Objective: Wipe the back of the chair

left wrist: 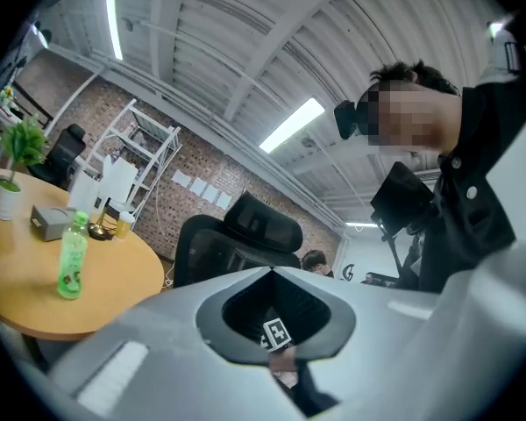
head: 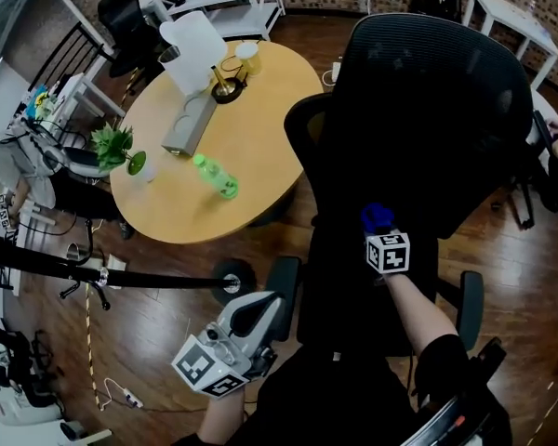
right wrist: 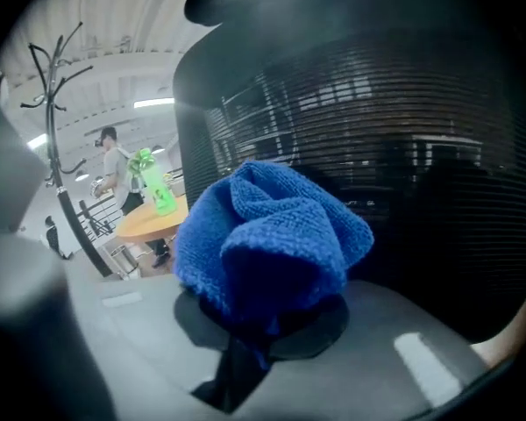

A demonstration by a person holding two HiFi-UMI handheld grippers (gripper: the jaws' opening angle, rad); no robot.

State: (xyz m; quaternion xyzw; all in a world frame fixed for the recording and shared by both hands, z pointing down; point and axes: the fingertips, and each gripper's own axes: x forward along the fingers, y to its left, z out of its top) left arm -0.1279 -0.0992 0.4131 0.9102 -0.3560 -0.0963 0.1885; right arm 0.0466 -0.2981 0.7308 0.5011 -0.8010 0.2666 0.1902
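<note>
Your right gripper (head: 379, 229) is clamped on the bunched blue cloth (head: 376, 216), low on the chair back (head: 437, 110) at frame centre. I judge that most of the mesh above is still to wipe. Your left gripper (head: 265, 309), lower left, is closed and empty. The round table (head: 260, 156) crowds the back's left edge; there is room upward and rightward.

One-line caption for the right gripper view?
Right tongs clamp a bunched blue cloth at the black mesh chair back.
</note>
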